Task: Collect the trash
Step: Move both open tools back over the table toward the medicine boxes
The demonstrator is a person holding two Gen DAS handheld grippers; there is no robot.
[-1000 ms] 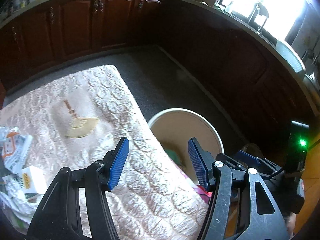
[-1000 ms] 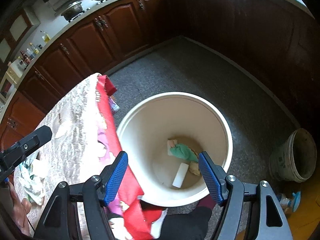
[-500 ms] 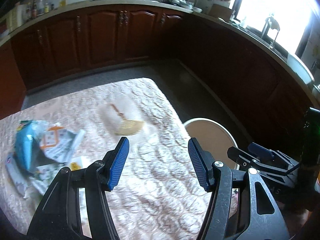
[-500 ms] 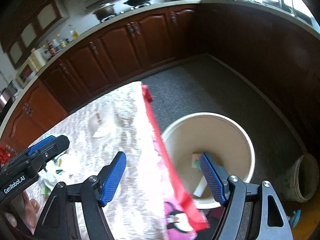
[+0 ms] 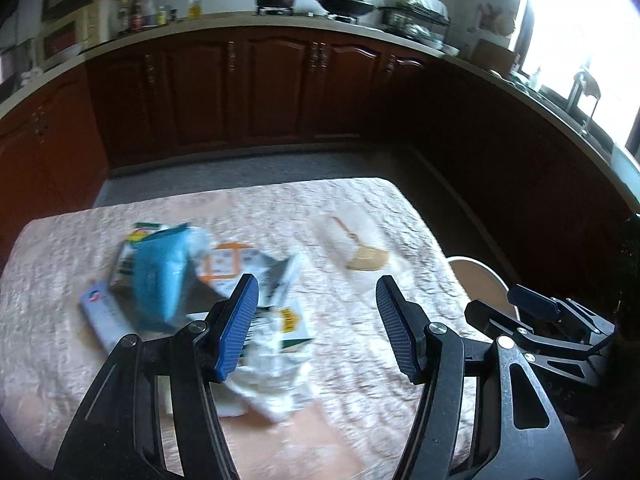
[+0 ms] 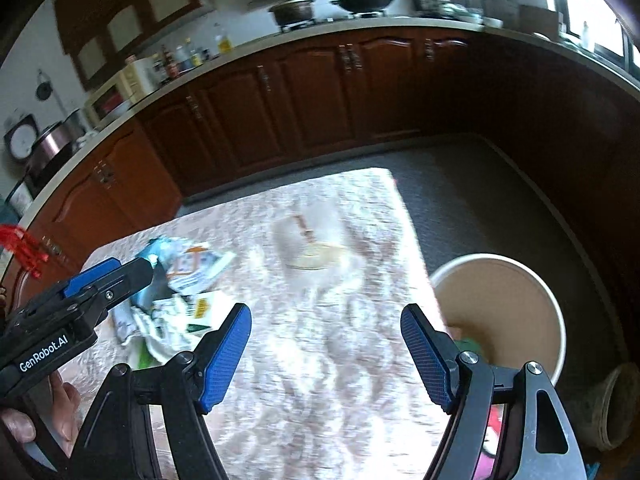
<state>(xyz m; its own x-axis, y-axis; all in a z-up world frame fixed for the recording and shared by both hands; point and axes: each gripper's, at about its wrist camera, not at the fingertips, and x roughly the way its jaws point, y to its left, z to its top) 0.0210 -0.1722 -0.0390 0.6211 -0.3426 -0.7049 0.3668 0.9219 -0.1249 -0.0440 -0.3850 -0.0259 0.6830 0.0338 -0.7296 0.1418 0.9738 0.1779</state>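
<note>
Two handheld grippers hang over a table point(image 5: 360, 360) covered with a pale quilted cloth in a kitchen lined with dark wooden cabinets point(image 5: 272, 92). The left gripper point(image 5: 316, 320) has its blue-padded jaws apart with nothing between them; below and just beyond its left finger lies the trash pile point(image 5: 208, 292), a blurred heap of a blue packet point(image 5: 160, 276), printed paper wrappers and crumpled white paper on the cloth. The right gripper point(image 6: 326, 356) has its jaws spread wide and empty, above bare cloth between the trash pile point(image 6: 176, 300) and the table's right edge. A small tan fan-shaped scrap point(image 5: 366, 258) lies alone, farther across the table. On the floor, just off the table's right edge, stands the round cream trash bin point(image 6: 556, 312), with something green showing inside. A hand point(image 6: 36, 416) grips the left gripper's handle at the lower left of the right wrist view.
</note>
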